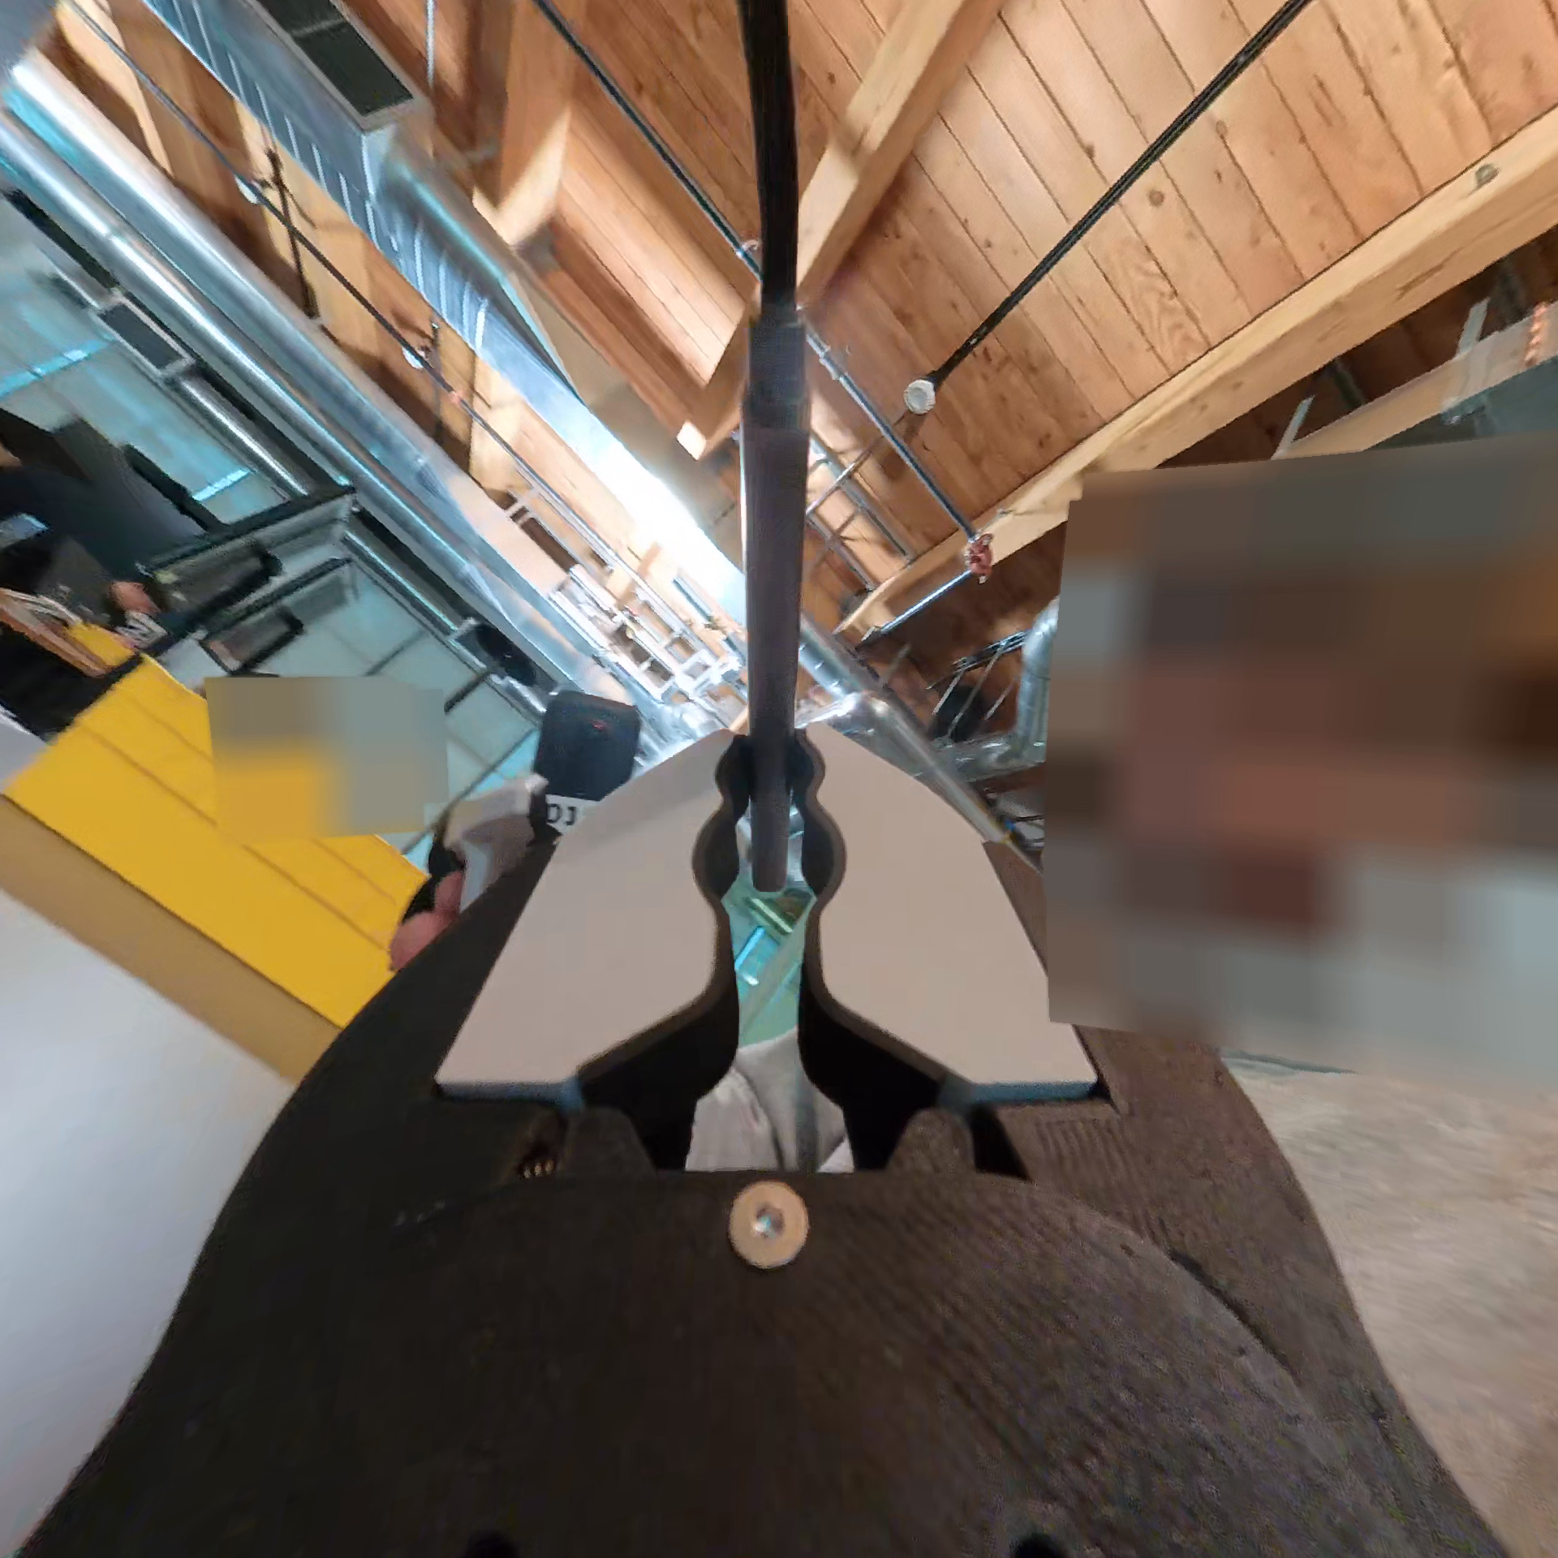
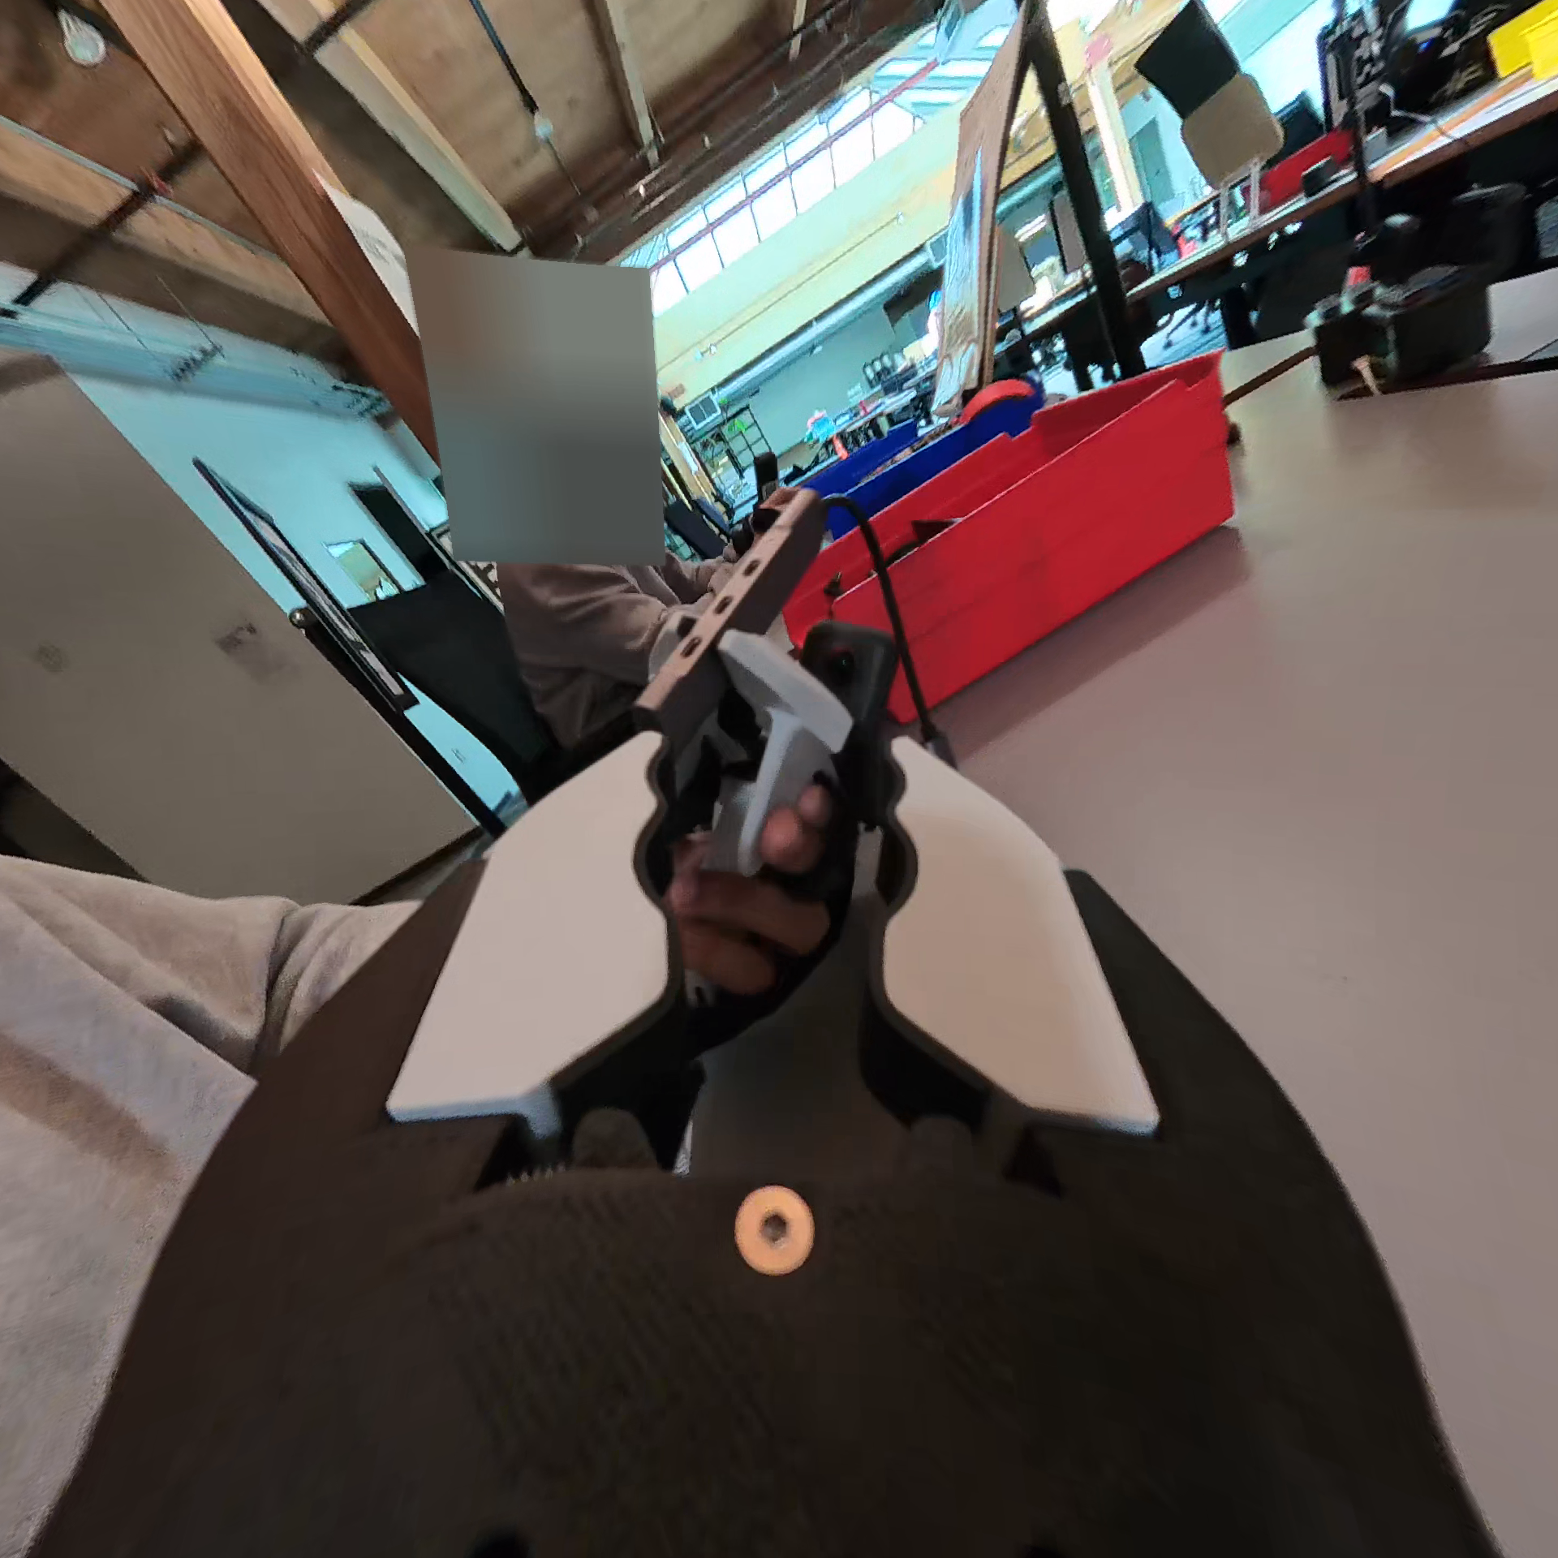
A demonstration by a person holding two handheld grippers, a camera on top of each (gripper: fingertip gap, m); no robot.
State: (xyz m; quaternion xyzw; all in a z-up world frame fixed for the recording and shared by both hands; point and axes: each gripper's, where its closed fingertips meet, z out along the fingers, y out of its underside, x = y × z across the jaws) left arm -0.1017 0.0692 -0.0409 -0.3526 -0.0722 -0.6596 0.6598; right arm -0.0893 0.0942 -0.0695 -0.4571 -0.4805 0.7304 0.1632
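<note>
My left gripper [image 1: 769, 759] points up at the ceiling. It is shut on the thin dark grey stem [image 1: 771, 548] of a black cable [image 1: 771, 126], which runs straight up out of the fingertips. The stem's lower end sits between the white fingers [image 1: 624, 927]. My right gripper [image 2: 771, 759] is open and empty, a little above the pale table [image 2: 1265, 843]. It points at the left gripper's grey body [image 2: 784, 708], which a hand [image 2: 750, 902] holds just beyond its tips. In the left wrist view the right gripper [image 1: 497, 830] shows low at the left.
A red bin [image 2: 1054, 539] and a blue bin [image 2: 868, 480] stand on the table behind the grippers. A black device [image 2: 1399, 329] sits at the far right. A person in grey [image 2: 590, 641] sits beyond. Yellow panels [image 1: 169, 843] are at the left. Metal ducts [image 1: 438, 253] run under the wooden ceiling. About 4 centimeters separates my left fingertips from my right.
</note>
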